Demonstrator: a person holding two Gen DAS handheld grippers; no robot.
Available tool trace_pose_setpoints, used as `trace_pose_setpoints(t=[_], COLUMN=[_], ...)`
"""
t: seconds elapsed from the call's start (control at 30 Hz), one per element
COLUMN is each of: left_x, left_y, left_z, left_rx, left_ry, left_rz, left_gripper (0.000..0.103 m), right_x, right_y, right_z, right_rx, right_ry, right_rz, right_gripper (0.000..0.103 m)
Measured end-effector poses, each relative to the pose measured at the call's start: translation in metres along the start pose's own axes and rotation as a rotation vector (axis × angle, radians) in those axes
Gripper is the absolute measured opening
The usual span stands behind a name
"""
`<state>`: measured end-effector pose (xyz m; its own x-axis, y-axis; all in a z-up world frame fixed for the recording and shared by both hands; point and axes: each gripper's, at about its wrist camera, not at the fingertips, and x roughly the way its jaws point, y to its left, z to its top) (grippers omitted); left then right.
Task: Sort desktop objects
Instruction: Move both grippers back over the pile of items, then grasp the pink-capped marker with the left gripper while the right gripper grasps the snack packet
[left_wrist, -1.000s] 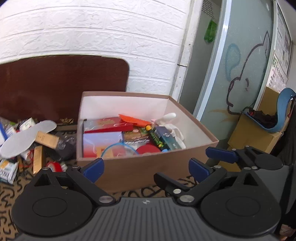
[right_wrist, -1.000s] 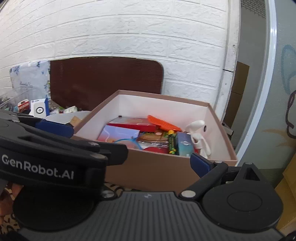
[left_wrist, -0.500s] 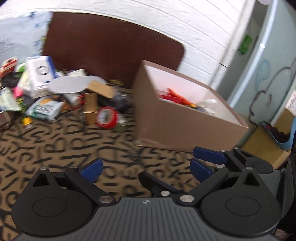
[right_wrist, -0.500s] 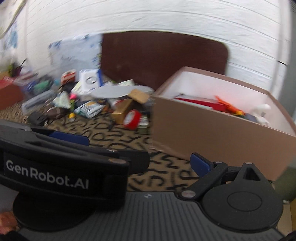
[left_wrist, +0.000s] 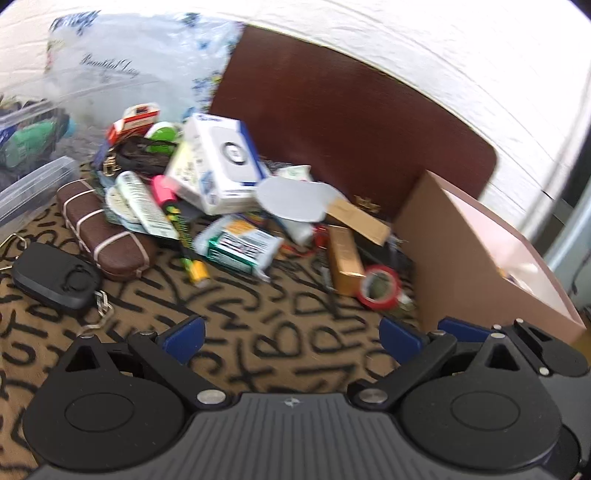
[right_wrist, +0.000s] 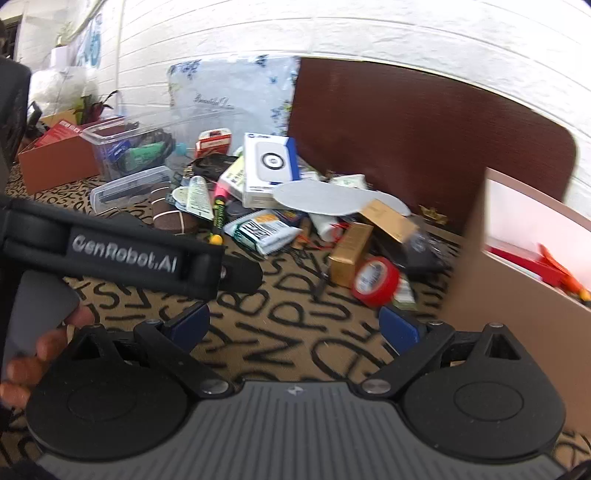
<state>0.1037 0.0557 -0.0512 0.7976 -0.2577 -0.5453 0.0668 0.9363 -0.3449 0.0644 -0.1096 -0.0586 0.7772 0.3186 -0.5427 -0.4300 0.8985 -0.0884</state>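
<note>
A heap of small desktop items lies on the letter-patterned cloth: a white and blue box, a red tape roll, a gold box, a green and white packet, a brown case and a black key fob. To the right stands the brown cardboard box with sorted things inside. My left gripper hovers open and empty over the cloth, short of the heap. My right gripper is open and empty too, near the tape roll.
A clear plastic tub and an orange-brown box stand at the far left. A brown board leans on the white brick wall. A hand grips the left tool, which crosses the right wrist view.
Both grippers have swung left, away from the cardboard box and toward the heap of items. Both stayed open and empty.
</note>
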Motion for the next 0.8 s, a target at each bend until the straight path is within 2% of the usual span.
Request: trace_pose_setpoints(t=[0.17, 0.23, 0.33, 0.43, 0.47, 0.63, 0.67, 0.73, 0.77, 0.8], left_x=[0.023, 0.032, 0.045, 0.056, 0.058, 0.065, 0.066, 0.069, 0.070, 0.071], left_y=[0.026, 0.034, 0.044, 0.052, 0.055, 0.060, 0.061, 0.063, 0.064, 0.066], left_z=[0.015, 0.018, 0.023, 0.026, 0.026, 0.030, 0.030, 0.031, 0.031, 0.031], left_rx=[-0.048, -0.058, -0.075, -0.100, -0.107, -0.119, -0.119, -0.123, -0.128, -0.136], left_ry=[0.004, 0.007, 0.020, 0.039, 0.040, 0.021, 0.020, 0.020, 0.025, 0.030], left_rz=[0.035, 0.050, 0.059, 0.059, 0.062, 0.068, 0.074, 0.089, 0.091, 0.088], left_gripper=[0.102, 0.100, 0.092, 0.078, 0.073, 0.061, 0.053, 0.036, 0.023, 0.023], right_x=[0.038, 0.055, 0.080, 0.101, 0.106, 0.130, 0.135, 0.141, 0.143, 0.143], right_y=[0.007, 0.008, 0.009, 0.010, 0.010, 0.013, 0.013, 0.014, 0.014, 0.014], right_z=[0.012, 0.017, 0.022, 0.027, 0.028, 0.035, 0.036, 0.036, 0.037, 0.037], right_rx=[-0.030, -0.040, -0.044, -0.039, -0.035, -0.037, -0.040, -0.038, -0.033, -0.027], right_ry=[0.011, 0.017, 0.034, 0.045, 0.050, 0.065, 0.072, 0.074, 0.074, 0.075], right_rz=[0.037, 0.044, 0.048, 0.060, 0.066, 0.083, 0.084, 0.084, 0.084, 0.083], right_gripper=[0.094, 0.084, 0.082, 0.068, 0.067, 0.048, 0.044, 0.025, 0.022, 0.012])
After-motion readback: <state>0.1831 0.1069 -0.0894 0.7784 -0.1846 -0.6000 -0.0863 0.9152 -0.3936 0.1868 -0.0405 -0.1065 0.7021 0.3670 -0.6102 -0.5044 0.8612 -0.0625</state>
